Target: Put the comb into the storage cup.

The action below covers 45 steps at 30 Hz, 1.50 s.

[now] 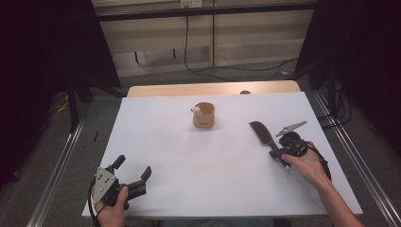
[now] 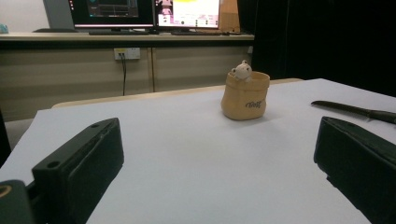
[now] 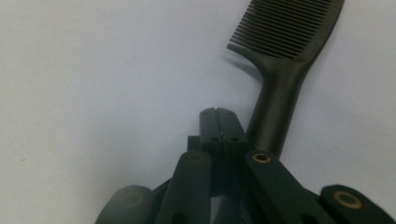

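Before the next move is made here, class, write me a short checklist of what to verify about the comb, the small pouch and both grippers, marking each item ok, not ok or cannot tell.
1. Right gripper jaws shut: ok, closed together.
2. Comb held between those jaws: not ok; its handle lies beside the shut jaws, on the white table.
3. Left gripper open and free: ok, jaws wide apart, nothing between them.
4. Tan pouch upright: ok, standing mid-table with a small white toy at its rim.
5. Path from comb to pouch free: ok.
6. Room inside the pouch for the comb: cannot tell.
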Each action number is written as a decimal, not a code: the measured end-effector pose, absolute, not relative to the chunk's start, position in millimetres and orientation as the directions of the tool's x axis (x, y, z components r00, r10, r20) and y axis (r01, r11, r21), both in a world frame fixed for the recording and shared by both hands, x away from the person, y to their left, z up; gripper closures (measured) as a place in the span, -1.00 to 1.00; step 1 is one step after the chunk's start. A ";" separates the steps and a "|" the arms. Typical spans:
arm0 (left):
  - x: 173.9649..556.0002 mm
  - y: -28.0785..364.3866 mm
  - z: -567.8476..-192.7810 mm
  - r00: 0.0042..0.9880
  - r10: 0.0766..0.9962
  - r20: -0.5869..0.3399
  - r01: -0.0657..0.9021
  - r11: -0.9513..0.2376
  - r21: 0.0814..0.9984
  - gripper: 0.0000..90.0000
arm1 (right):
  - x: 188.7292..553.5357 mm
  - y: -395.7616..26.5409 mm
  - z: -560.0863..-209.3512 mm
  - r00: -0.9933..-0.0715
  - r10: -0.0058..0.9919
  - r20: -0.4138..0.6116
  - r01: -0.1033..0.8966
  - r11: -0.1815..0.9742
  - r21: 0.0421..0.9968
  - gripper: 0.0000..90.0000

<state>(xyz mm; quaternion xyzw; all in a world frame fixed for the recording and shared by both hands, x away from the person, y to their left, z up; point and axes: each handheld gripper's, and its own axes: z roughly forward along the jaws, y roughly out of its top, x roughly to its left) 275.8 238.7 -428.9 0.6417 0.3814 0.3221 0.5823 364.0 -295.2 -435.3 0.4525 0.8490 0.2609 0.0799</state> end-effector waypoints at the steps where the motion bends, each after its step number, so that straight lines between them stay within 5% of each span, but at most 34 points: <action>1: 275.8 238.8 -428.8 0.503 0.864 -0.029 0.113 -0.032 0.993 -0.96 | 364.1 -295.3 -435.3 -0.578 0.809 0.102 0.727 0.454 0.515 1.00; 45: 275.5 238.9 -428.9 0.504 0.863 -0.036 0.115 -0.026 0.993 -0.96 | 362.8 -305.0 -430.9 -0.587 0.801 0.115 0.703 0.434 0.564 1.00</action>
